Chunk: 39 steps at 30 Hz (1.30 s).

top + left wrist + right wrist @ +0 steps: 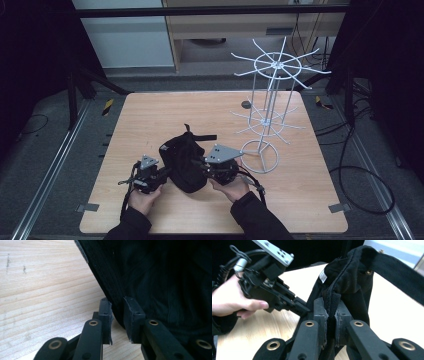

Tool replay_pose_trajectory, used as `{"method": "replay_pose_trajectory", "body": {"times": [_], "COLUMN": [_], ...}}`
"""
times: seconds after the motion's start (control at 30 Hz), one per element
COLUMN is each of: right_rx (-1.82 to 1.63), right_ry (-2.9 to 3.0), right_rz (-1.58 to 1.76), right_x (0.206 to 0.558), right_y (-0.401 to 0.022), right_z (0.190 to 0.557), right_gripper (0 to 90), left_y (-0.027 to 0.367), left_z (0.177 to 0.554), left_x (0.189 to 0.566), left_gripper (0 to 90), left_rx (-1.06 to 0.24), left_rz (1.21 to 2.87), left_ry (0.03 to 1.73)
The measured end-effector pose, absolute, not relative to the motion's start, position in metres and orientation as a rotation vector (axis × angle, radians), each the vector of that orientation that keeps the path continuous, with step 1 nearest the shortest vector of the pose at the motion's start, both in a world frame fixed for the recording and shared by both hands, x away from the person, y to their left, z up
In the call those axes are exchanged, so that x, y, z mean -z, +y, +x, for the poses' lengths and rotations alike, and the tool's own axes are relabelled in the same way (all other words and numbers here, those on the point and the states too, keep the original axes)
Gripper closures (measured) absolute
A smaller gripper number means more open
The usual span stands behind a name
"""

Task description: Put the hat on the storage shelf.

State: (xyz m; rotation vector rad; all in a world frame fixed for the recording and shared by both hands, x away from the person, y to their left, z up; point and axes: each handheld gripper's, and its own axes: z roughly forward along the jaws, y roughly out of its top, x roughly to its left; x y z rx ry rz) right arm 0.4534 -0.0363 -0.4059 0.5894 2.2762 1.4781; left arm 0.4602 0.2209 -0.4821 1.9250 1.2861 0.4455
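A black fabric bag [184,161] with a webbing strap lies slumped near the middle of the wooden table [150,115]. My left gripper [163,175] is at the bag's left side; in the left gripper view its jaws [117,315] are shut on the bag's stitched edge [112,287]. My right gripper [201,164] is at the bag's right side. Seen from the right gripper view, it [331,312] is shut on a webbing edge of the bag [347,272], lifting the fabric, with the left gripper [307,310] and its hand close on the other side.
A white wire display rack [272,100] with two tiers of spokes stands to the right of the bag, its ring base [260,156] close to my right hand. A small dark disc [245,104] lies behind it. Cables run over the floor at the right.
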Motion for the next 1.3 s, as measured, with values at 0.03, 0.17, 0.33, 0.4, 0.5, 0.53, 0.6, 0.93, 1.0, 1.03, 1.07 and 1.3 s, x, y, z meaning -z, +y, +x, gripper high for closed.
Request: {"method": "replay_pose_trajectory", "body": {"times": [0.03,0.17,0.33,0.4,0.5,0.53,0.6,0.93,1.0,1.03,1.07,1.3], "right_rx": [-1.480,-1.477,-1.469,-1.471,-1.486,-1.488,-1.504,-1.554,-1.546,-1.539,-1.534,-1.487], "right_ry": [2.274,2.256,2.260,2.255,2.276,2.288,2.323,2.427,2.447,2.454,2.464,2.487], "right_rz": [0.580,0.532,0.504,0.499,0.494,0.490,0.473,0.441,0.431,0.427,0.417,0.427], "right_x": [0.405,0.402,0.402,0.402,0.403,0.404,0.409,0.430,0.431,0.432,0.433,0.440], "right_y": [-0.036,-0.032,-0.030,-0.030,-0.030,-0.030,-0.029,-0.028,-0.027,-0.026,-0.025,-0.021], "right_z": [0.453,0.452,0.454,0.454,0.454,0.454,0.451,0.441,0.440,0.439,0.438,0.436], "right_gripper": [83.1,83.1,83.1,83.1,83.1,83.1,83.1,83.2,83.1,83.1,83.1,83.1], "left_y": [0.220,0.218,0.219,0.218,0.217,0.217,0.217,0.219,0.220,0.221,0.222,0.238], "left_z": [0.461,0.463,0.468,0.470,0.470,0.470,0.470,0.471,0.471,0.471,0.471,0.464], "left_x": [0.483,0.486,0.488,0.490,0.490,0.491,0.491,0.492,0.492,0.492,0.492,0.482], "left_gripper": [76.7,76.5,76.9,77.1,77.3,77.4,77.6,77.7,77.5,77.2,76.8,66.2], "left_rx": [-0.447,-0.439,-0.428,-0.422,-0.426,-0.426,-0.425,-0.417,-0.414,-0.409,-0.410,-0.405], "left_rz": [1.927,1.925,1.896,1.890,1.894,1.895,1.893,1.889,1.884,1.879,1.878,1.867], "left_ry": [1.289,1.302,1.326,1.333,1.335,1.336,1.337,1.337,1.334,1.333,1.330,1.308]}}
